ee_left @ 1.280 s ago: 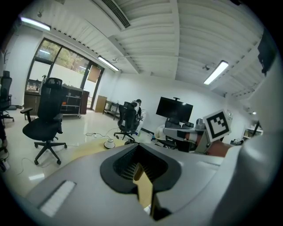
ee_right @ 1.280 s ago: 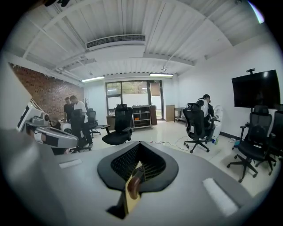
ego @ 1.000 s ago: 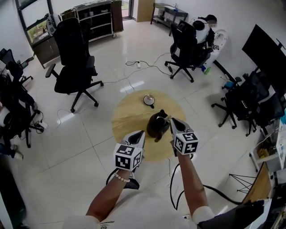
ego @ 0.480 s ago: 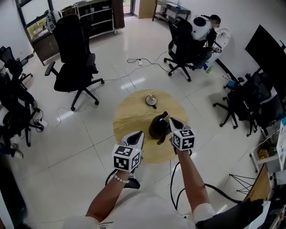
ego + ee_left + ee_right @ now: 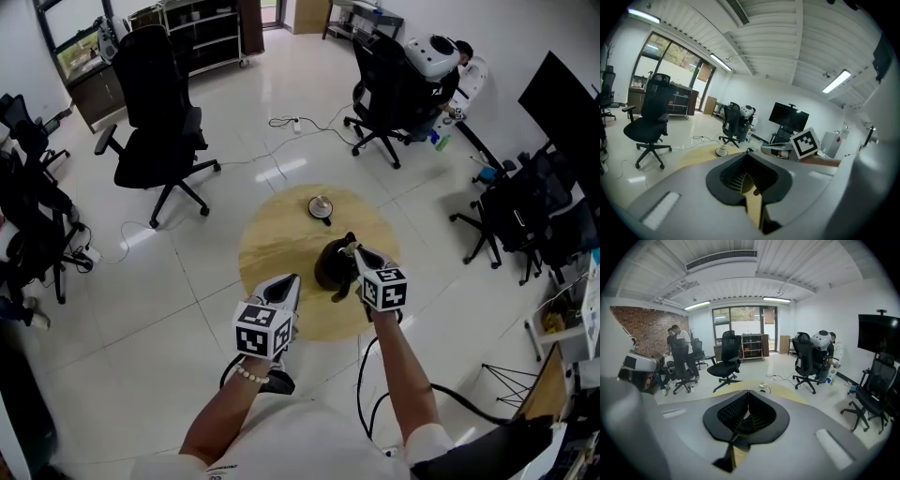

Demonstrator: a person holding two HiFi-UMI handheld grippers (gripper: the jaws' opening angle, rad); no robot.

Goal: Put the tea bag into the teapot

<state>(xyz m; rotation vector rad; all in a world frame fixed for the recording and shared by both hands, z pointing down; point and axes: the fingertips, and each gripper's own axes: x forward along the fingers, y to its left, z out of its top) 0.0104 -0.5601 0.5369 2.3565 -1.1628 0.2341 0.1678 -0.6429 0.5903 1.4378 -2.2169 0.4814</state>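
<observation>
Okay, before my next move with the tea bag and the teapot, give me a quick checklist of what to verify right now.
1. Tea bag found: cannot tell. No view clearly shows one.
2. Right gripper loaded: cannot tell. Its jaws are shut, with a pale sliver between them that may or may not be the bag.
3. Right gripper at the teapot: ok. Its tip is at the pot's right side.
4. Teapot open: cannot tell. A small round piece, perhaps a lid, lies apart behind it.
5. Left gripper out of the way: ok. It is shut and apart from the pot.
6. Teapot steady: ok. It stands upright on the table, away from the edge.
</observation>
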